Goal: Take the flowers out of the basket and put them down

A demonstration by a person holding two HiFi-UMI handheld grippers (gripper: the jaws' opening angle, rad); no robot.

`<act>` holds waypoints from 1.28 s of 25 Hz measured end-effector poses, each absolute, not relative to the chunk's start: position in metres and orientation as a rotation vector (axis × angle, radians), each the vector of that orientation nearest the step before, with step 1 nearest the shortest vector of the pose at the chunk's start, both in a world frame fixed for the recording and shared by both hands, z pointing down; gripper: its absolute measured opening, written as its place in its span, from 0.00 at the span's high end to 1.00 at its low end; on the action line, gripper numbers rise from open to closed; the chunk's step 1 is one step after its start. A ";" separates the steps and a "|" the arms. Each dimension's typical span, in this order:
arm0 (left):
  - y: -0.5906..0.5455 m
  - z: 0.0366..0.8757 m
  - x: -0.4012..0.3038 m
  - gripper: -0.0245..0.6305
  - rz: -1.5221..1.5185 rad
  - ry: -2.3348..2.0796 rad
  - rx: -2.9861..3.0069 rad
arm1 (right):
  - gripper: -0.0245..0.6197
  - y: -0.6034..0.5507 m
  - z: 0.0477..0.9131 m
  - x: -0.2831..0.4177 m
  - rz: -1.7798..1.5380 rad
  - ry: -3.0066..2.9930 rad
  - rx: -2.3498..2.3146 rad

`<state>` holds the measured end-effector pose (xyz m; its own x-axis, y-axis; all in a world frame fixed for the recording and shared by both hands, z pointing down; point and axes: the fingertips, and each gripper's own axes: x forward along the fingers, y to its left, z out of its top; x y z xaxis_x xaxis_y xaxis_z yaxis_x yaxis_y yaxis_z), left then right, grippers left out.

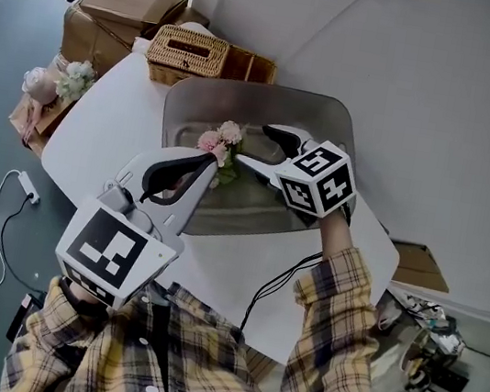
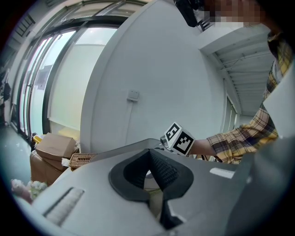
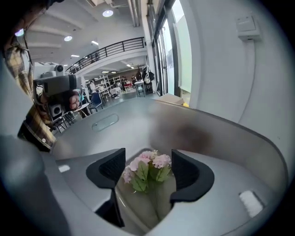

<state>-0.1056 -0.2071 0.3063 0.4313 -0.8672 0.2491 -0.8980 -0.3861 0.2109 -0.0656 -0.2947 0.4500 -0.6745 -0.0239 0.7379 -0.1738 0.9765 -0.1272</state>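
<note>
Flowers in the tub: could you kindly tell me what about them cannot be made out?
- Stems: in the head view the right gripper's fingers cross the flowers; in the right gripper view they blur below the leaves.
- Left gripper view: the left gripper's shut fingers hide the flowers entirely.
- Whether they touch the tub: unclear anywhere.

Open-plan office hall, mezzanine balcony [image 3: 106, 48]

no text, number or brand can be read. only square black-and-white markers are seen, on the cubes of the left gripper [image 1: 209, 165] and right gripper [image 1: 255, 144].
</note>
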 end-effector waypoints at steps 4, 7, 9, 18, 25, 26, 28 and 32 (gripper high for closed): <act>-0.209 0.308 -0.107 0.94 0.142 -1.522 2.371 | 0.49 -0.294 0.472 -0.067 0.236 -2.249 0.077; -0.211 0.309 -0.109 0.94 0.144 -1.525 2.365 | 0.48 -0.290 0.492 -0.063 0.239 -2.192 0.034; -0.213 0.309 -0.111 0.94 0.142 -1.527 2.363 | 0.47 -0.288 0.505 -0.059 0.240 -2.153 0.010; -0.215 0.309 -0.114 0.94 0.139 -1.530 2.364 | 0.45 -0.281 0.551 -0.046 0.239 -2.005 -0.088; -0.216 0.309 -0.118 0.94 0.128 -1.535 2.356 | 0.45 -0.282 0.578 -0.035 0.261 -1.909 -0.090; -0.216 0.310 -0.118 0.94 0.128 -1.535 2.354 | 0.46 -0.282 0.583 -0.033 0.263 -1.893 -0.089; -0.217 0.311 -0.118 0.94 0.126 -1.534 2.352 | 0.46 -0.281 0.591 -0.028 0.261 -1.858 -0.090; -0.217 0.310 -0.119 0.94 0.116 -1.535 2.354 | 0.50 -0.281 0.604 -0.018 0.260 -1.803 -0.077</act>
<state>-0.1192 -0.2167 0.3104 0.4171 -0.8756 0.2436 -0.9022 -0.3666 0.2271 -0.0175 -0.2813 0.6044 -0.2472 0.1902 0.9501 -0.0861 0.9724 -0.2170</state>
